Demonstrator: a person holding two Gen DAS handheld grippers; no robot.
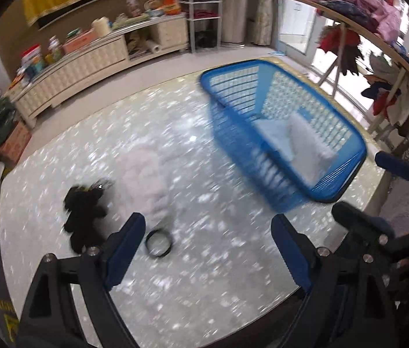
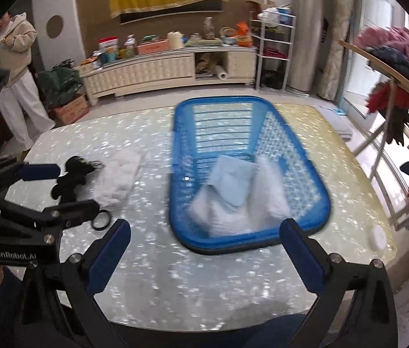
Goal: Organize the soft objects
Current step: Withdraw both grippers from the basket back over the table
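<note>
A blue plastic basket (image 1: 346, 142) (image 2: 317, 185) stands on the shiny table and holds a pale blue cloth (image 2: 230, 182) and white cloths (image 1: 308, 148) (image 2: 268, 194). A white cloth (image 1: 146, 174) (image 2: 117, 177), a black plush toy (image 1: 84, 217) (image 2: 69, 177) and a black ring (image 1: 158, 244) (image 2: 101, 220) lie on the table to the basket's left. My left gripper (image 1: 207, 237) is open and empty above the table near the ring. My right gripper (image 2: 204, 232) is open and empty at the basket's near end.
A white round object (image 2: 377, 236) sits near the table's right edge. A clothes rack with garments (image 2: 392, 58) stands to the right. A cluttered low cabinet (image 2: 169, 66) lines the far wall. A person (image 2: 16, 69) stands at the back left.
</note>
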